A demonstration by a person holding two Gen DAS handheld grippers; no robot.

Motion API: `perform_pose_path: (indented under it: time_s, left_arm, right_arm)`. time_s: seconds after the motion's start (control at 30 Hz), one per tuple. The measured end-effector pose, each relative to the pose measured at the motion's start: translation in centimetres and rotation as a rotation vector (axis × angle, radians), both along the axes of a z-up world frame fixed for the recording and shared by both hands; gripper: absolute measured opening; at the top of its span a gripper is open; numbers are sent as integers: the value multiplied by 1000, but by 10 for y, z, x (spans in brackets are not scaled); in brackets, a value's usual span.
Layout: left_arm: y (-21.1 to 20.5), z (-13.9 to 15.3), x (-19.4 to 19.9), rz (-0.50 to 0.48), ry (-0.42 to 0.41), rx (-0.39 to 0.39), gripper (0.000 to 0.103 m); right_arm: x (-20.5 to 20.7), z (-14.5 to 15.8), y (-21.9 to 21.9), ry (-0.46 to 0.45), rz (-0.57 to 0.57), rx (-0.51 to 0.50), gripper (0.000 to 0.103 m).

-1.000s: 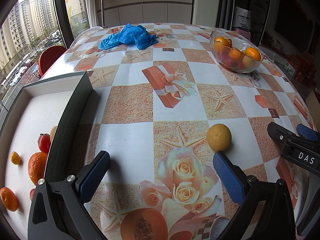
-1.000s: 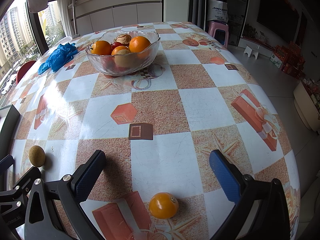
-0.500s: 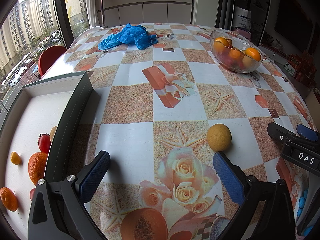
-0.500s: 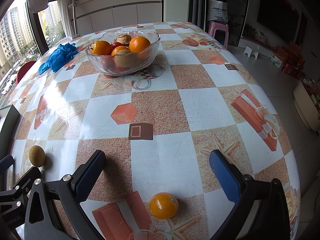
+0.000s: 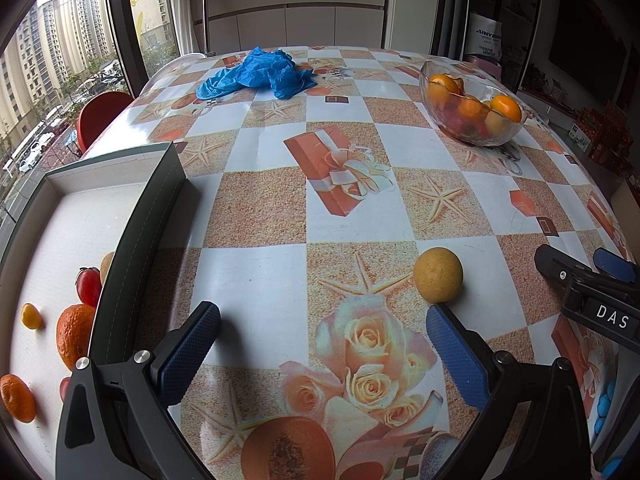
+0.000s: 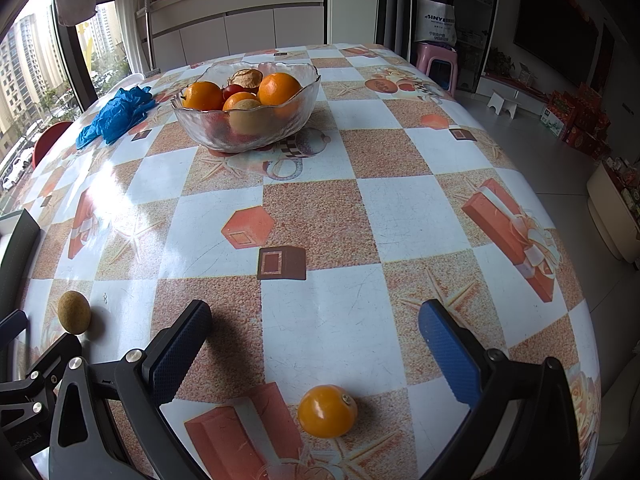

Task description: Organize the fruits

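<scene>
My left gripper [image 5: 322, 330] is open and empty over the tablecloth. A tan round fruit [image 5: 438, 275] lies just beyond its right fingertip [image 5: 444, 326]; it also shows in the right wrist view [image 6: 74, 312]. My right gripper [image 6: 314, 330] is open and empty, with a small orange fruit [image 6: 327, 411] on the table between its fingers, close to the camera. A glass bowl [image 6: 246, 114] of oranges and other fruit stands far ahead; it also shows in the left wrist view [image 5: 472, 104]. A shallow box [image 5: 138, 216] at the left holds oranges and small tomatoes.
A crumpled blue bag [image 5: 260, 74] lies at the table's far side. A red chair [image 5: 102, 114] stands beyond the left edge. The right gripper's body [image 5: 592, 292] shows at the right of the left wrist view. The table's right edge [image 6: 576, 272] drops to the floor.
</scene>
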State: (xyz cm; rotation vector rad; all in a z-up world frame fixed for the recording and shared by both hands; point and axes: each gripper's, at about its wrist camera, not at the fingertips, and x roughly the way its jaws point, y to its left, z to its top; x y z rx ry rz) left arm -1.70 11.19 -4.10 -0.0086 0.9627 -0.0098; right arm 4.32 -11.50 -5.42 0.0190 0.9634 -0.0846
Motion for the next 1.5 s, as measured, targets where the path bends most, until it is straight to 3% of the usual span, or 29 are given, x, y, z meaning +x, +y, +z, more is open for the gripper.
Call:
perform_pose_path:
  time_s: [0.9, 1.1, 1.3, 1.5]
  left_arm:
    - [0, 0, 0, 0, 0, 0, 103]
    - [0, 0, 0, 0, 0, 0, 103]
    - [0, 0, 0, -3, 0, 0, 103]
    - [0, 0, 0, -6, 0, 0, 103]
  right_arm:
    - [-1, 3, -3, 30, 28, 0, 103]
    - [-32, 9, -34, 43, -9, 82, 103]
    - [-59, 4, -41, -7, 11, -13, 103]
    - [-57, 5, -44, -5, 5, -7, 103]
